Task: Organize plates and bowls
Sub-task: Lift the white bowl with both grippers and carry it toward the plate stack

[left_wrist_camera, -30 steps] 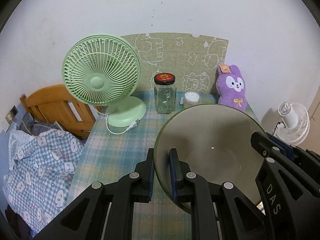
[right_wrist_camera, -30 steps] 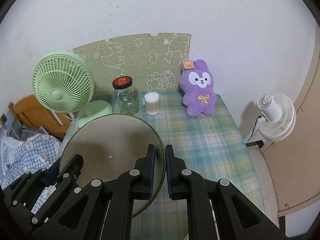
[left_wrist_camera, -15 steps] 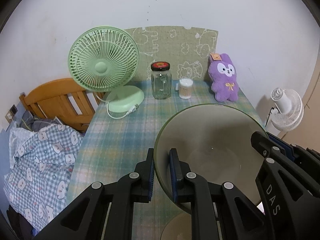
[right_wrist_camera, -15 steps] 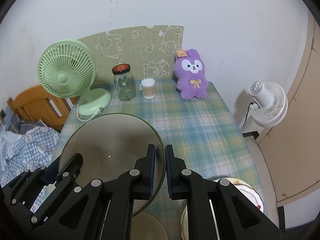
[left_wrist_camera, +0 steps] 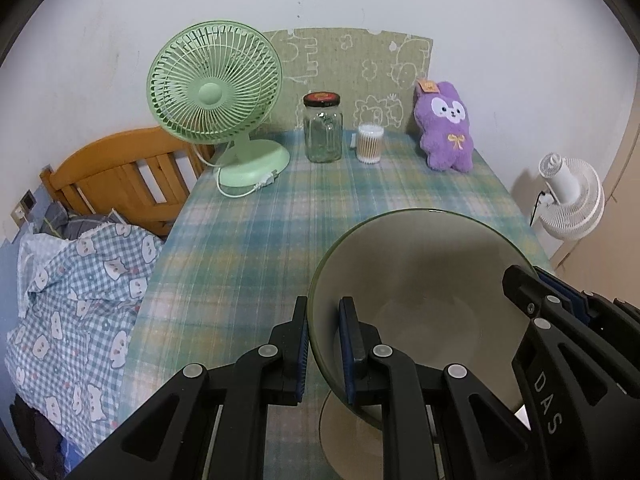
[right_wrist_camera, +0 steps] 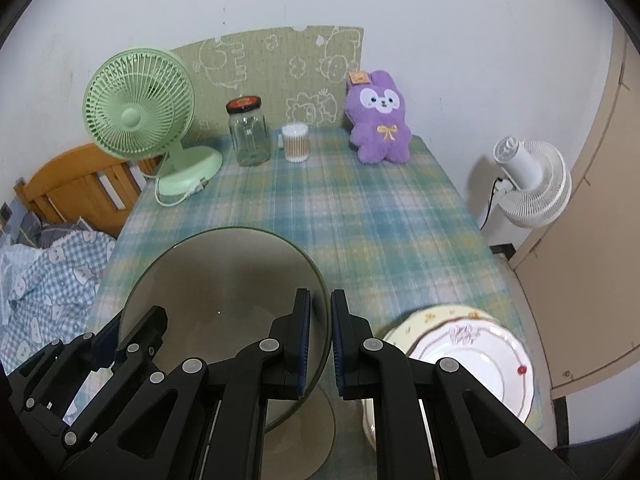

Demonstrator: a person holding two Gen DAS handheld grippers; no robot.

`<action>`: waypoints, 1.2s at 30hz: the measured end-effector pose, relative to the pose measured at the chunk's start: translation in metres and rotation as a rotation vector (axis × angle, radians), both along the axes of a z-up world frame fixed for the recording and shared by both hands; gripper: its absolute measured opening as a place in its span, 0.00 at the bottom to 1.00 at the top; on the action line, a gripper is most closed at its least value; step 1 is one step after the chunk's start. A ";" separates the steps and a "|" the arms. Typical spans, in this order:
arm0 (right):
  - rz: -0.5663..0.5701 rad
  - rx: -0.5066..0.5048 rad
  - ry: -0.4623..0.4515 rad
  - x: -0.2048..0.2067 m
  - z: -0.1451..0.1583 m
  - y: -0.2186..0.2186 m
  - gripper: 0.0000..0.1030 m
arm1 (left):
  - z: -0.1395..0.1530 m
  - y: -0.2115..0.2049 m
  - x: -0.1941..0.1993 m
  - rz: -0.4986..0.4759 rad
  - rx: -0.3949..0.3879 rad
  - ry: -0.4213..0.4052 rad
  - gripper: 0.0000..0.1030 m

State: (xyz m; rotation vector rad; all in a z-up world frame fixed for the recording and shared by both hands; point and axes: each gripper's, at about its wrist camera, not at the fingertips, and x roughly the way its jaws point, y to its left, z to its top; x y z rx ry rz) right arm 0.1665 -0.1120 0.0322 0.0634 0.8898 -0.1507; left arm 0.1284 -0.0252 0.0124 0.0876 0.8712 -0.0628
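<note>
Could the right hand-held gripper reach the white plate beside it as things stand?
Probably not yet. The right hand-held gripper is shut on the rim of the large bowl, shared with the left hand-held gripper. The white plate lies uncovered close by, but the bowl must be released first.

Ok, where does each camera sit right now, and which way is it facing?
Left wrist: on the left claw, angled down the table toward the wall; its fingers pinch the left rim of the bowl; the right claw shows at right.
Right wrist: on the right claw, same heading, gripping the bowl's right rim; the left claw shows at left, a plate to the right.
Shared: bowl, green fan, jar, purple plush.
</note>
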 end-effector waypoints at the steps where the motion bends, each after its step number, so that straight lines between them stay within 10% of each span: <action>1: -0.002 0.002 0.007 -0.002 -0.002 0.001 0.13 | -0.002 0.001 -0.002 0.001 -0.002 0.006 0.11; 36: -0.060 0.015 0.164 -0.031 -0.068 0.001 0.13 | -0.061 0.005 -0.027 -0.035 0.007 0.149 0.11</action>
